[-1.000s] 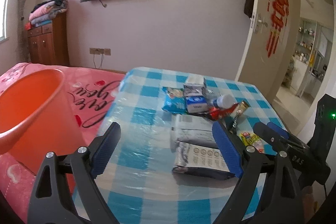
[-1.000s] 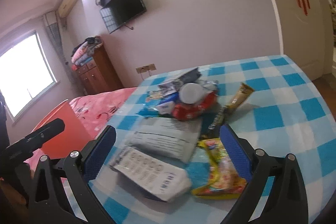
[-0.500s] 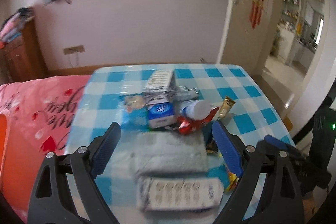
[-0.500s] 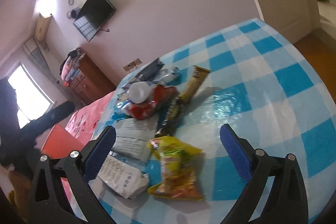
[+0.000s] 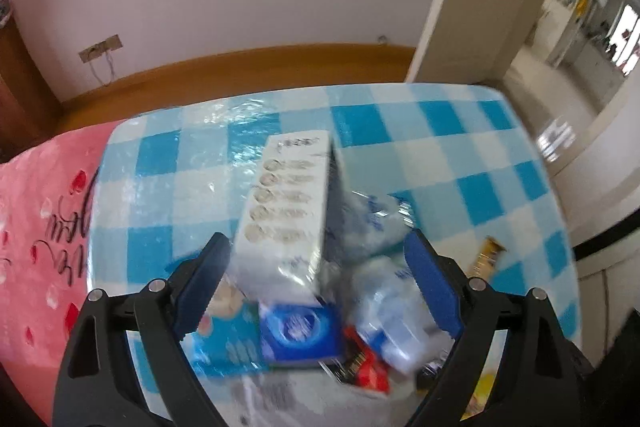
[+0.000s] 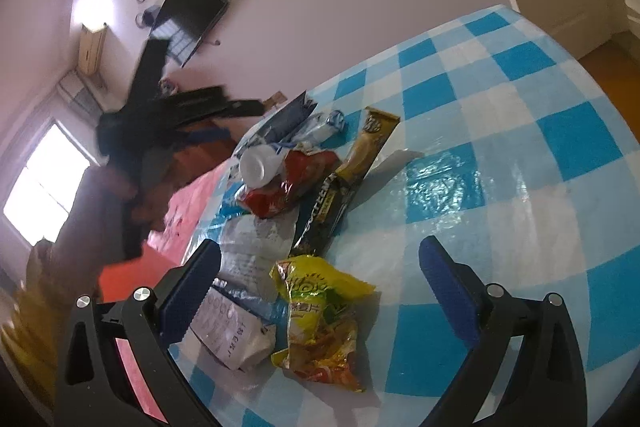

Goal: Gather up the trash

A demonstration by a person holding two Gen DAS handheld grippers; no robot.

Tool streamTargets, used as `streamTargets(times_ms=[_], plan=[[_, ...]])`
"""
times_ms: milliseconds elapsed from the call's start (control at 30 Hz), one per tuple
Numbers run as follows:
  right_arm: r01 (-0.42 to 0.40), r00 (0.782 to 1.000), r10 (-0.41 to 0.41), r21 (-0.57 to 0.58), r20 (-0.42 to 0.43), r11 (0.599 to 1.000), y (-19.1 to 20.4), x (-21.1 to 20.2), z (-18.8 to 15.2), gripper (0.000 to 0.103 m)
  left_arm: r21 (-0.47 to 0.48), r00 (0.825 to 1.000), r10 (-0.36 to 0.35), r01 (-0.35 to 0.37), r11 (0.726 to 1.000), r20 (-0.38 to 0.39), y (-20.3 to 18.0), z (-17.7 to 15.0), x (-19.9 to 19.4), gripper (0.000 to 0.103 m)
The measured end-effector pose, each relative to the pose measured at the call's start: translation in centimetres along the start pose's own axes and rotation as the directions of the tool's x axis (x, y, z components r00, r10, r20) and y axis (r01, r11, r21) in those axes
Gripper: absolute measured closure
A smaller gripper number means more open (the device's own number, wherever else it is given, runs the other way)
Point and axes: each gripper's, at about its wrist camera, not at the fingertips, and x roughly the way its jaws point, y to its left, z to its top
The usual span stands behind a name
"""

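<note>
A pile of trash lies on the blue-and-white checked table (image 5: 436,147). In the left wrist view my left gripper (image 5: 318,285) is open above a white printed packet (image 5: 286,211), a blue box (image 5: 298,331), a crumpled clear bottle (image 5: 390,323) and a red wrapper (image 5: 368,371). In the right wrist view my right gripper (image 6: 320,279) is open just above a yellow snack bag (image 6: 320,319). A white packet (image 6: 228,327), a black-gold bar wrapper (image 6: 348,183), a red wrapper (image 6: 288,183) and a white cap (image 6: 256,165) lie nearby. The left gripper shows blurred at the far left.
A pink printed bedspread (image 5: 44,227) borders the table's left side. A doorway (image 5: 568,27) opens at the right. A wall TV (image 6: 188,15) and window (image 6: 44,187) are behind. The table's right half (image 6: 520,147) is bare cloth.
My left gripper has moved forward and down over the pile, so the items fill its view. My right gripper has tilted and come closer to the yellow snack bag. The orange bin has left view.
</note>
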Motion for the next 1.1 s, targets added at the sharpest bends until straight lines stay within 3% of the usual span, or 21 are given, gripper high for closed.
streamTargets(times_ms=[233,400,500,600,867,1100], plan=[[-0.006,0.999,0.005,-0.031,-0.054,0.999,0.2,1.0,-0.5,0.005,0.051,0.997,0.045,-0.042,0.998,-0.060,-0.1,1.0,2.9,0.015],[-0.006,0.997,0.003,-0.043,-0.078,0.999,0.3,1.4,-0.8,0.005,0.023,0.995,0.075,-0.074,0.997,-0.060,0.3,1.0,3.3,0.034],[0.004,0.997,-0.010,-0.067,-0.081,0.998,0.7,1.5,-0.9,0.007,-0.009,0.996,0.078,-0.078,0.997,-0.054,0.7,0.8,3.3,0.035],[0.014,0.995,-0.023,-0.085,-0.098,0.996,1.0,1.8,-1.2,0.020,-0.020,0.995,0.088,-0.089,0.996,-0.039,0.6,0.5,2.9,0.035],[0.036,0.987,-0.054,-0.118,-0.149,0.992,1.3,2.9,-1.9,0.026,-0.068,0.997,0.073,-0.072,0.995,0.017,0.9,-0.9,0.4,0.035],[0.070,0.984,-0.096,-0.165,-0.152,0.984,1.9,3.3,-2.4,0.045,-0.099,0.996,0.039,-0.031,0.995,0.080,1.5,-2.9,-3.1,0.035]])
